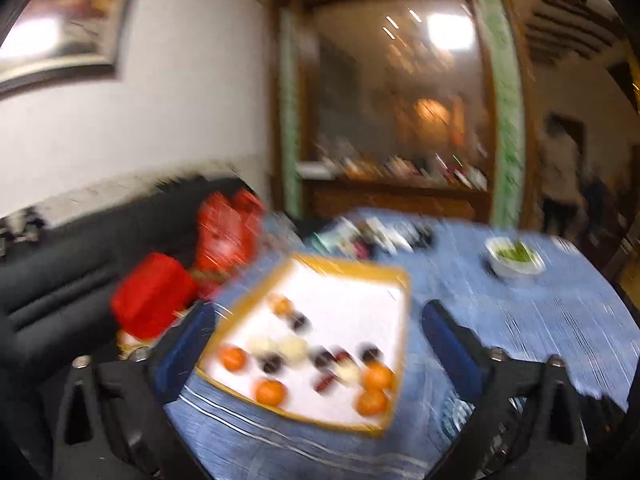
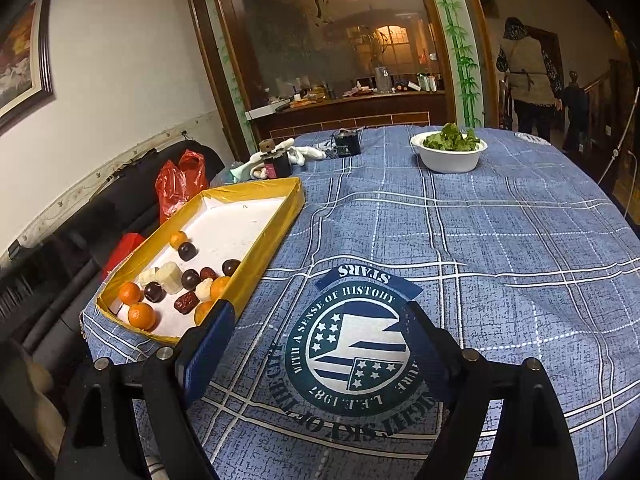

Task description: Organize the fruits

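A shallow yellow-rimmed tray (image 2: 280, 216) with a white floor sits at the table's left edge. It holds several small oranges (image 2: 141, 316), dark round fruits (image 2: 188, 251), red dates (image 2: 186, 302) and pale white pieces (image 2: 170, 277), clustered at its near end. The left wrist view is blurred; the tray (image 1: 352, 270) lies straight ahead between the fingers of my left gripper (image 1: 320, 322), which is open and empty above it. My right gripper (image 2: 318, 318) is open and empty over the blue tablecloth, its left finger beside the tray's near right corner.
A white bowl of greens (image 2: 450, 152) stands at the far right of the round table (image 2: 500, 248). Small jars and white gloves (image 2: 288, 156) lie behind the tray. Red bags (image 2: 180, 180) rest on a black sofa at left. A person (image 2: 528, 76) stands far right.
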{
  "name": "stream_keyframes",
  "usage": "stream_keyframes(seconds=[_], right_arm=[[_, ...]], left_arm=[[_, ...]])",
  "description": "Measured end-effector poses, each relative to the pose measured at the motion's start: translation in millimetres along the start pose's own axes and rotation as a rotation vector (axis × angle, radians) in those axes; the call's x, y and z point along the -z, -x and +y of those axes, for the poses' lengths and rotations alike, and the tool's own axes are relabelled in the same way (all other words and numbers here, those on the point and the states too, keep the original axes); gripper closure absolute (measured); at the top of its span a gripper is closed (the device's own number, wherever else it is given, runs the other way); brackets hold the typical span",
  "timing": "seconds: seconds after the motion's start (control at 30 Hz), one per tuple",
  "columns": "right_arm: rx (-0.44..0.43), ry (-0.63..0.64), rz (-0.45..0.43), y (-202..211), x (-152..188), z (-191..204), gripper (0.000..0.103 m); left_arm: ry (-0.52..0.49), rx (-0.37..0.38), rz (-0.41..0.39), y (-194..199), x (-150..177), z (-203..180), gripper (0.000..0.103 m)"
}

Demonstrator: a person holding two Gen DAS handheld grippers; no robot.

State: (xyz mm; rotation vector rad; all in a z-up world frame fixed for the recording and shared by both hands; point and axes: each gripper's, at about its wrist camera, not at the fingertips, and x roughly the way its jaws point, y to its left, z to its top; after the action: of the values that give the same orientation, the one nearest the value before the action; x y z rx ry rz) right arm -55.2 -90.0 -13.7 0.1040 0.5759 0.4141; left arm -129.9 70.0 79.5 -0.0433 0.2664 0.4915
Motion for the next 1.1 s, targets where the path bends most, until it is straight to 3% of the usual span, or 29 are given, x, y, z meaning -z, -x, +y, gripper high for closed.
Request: stream_keyframes(seconds=[0.1, 0.27, 0.43, 1.1], right_arm=[[0.001, 0.009, -0.008, 2, -1, 3, 0.014], [-0.005, 0.034, -0.001, 1, 2, 10, 0.014], [0.000, 0.062, -0.006, 3, 4, 15, 0.012], [-0.002, 0.080, 0.029, -5, 8, 19, 0.011]], left_arm=[[0.040, -0.021, -0.073, 12, 0, 11, 0.000], [-0.002, 0.063, 0.080, -12, 2, 6, 0.000], [-0.017, 0.087, 0.198, -30, 14, 2, 0.000], [-0.057, 0.139, 0.319, -45, 33, -10, 0.000]])
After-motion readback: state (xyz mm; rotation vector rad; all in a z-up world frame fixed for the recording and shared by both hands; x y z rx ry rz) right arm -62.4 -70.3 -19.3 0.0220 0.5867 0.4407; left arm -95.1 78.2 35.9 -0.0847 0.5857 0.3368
